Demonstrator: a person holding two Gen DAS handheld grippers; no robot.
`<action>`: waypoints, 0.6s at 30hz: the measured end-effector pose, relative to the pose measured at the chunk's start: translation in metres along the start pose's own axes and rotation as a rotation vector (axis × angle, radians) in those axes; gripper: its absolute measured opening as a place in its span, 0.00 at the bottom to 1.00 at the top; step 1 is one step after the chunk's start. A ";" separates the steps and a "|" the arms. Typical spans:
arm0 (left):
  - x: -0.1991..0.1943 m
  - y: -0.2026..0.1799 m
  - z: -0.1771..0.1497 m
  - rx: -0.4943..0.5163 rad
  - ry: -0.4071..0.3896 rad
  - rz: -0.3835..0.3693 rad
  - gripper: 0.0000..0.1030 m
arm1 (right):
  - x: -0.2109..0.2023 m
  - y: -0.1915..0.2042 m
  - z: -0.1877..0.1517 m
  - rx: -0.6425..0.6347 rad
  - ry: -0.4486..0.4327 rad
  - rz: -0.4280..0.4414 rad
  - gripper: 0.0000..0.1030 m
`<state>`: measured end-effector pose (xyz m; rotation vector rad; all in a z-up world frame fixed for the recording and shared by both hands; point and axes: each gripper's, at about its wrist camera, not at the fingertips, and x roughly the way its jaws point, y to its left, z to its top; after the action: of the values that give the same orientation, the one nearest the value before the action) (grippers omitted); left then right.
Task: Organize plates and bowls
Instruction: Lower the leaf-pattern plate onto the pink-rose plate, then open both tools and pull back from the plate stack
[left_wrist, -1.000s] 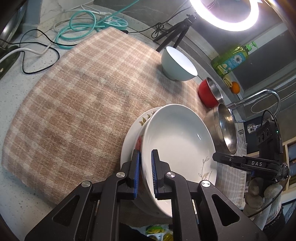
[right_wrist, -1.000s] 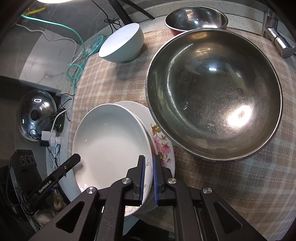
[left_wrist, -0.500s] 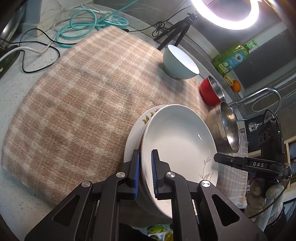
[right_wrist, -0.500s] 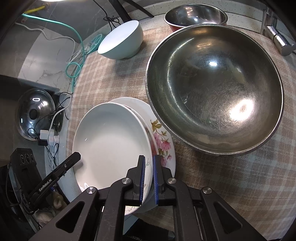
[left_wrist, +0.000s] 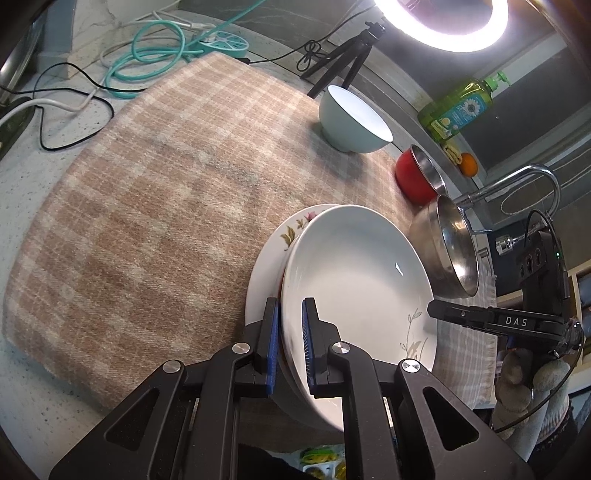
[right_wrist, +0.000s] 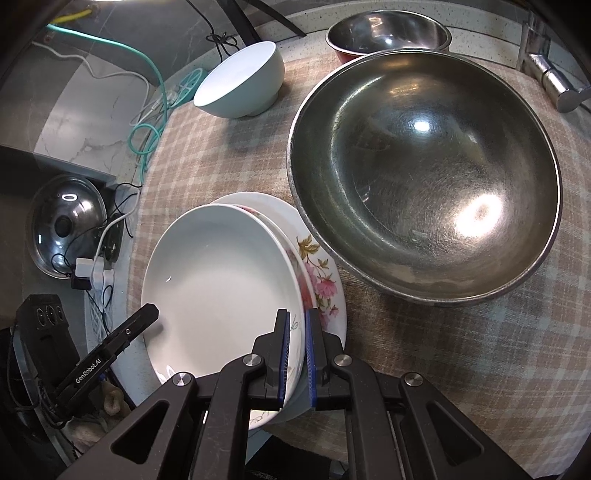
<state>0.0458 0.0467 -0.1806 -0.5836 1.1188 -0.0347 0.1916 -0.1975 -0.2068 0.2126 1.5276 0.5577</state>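
Observation:
A deep white plate (left_wrist: 354, 280) (right_wrist: 221, 280) is held from both sides, over a flowered plate (left_wrist: 291, 230) (right_wrist: 321, 284) on the plaid cloth. My left gripper (left_wrist: 290, 332) is shut on the white plate's near rim. My right gripper (right_wrist: 297, 343) is shut on its opposite rim and shows in the left wrist view (left_wrist: 436, 310). A large steel bowl (right_wrist: 424, 177) (left_wrist: 450, 247) stands beside the plates. A pale blue bowl (left_wrist: 351, 118) (right_wrist: 240, 81) and a red steel bowl (left_wrist: 417, 173) (right_wrist: 388, 33) stand farther back.
The plaid cloth (left_wrist: 147, 206) covers the speckled counter. Cables (left_wrist: 147, 62) and a tripod (left_wrist: 343, 55) lie at the back. A green soap bottle (left_wrist: 458, 110), an orange (left_wrist: 468, 163) and a tap (left_wrist: 517, 181) stand near the sink. A steel lid (right_wrist: 62, 225) lies off the cloth.
Both grippers still hold the white plate. It has shifted slightly over the flowered plate, which now shows more of its flowered rim in the right wrist view.

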 end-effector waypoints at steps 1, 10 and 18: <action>0.000 0.000 0.000 0.003 0.001 0.001 0.10 | 0.000 0.000 0.000 -0.002 -0.002 -0.003 0.08; 0.000 -0.001 0.000 0.013 0.006 -0.006 0.10 | -0.001 0.004 -0.001 -0.023 -0.009 -0.018 0.10; -0.004 0.001 0.003 0.014 -0.008 0.001 0.11 | -0.011 0.006 -0.001 -0.052 -0.039 -0.027 0.11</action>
<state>0.0465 0.0503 -0.1766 -0.5703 1.1100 -0.0398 0.1896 -0.1980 -0.1942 0.1622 1.4748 0.5679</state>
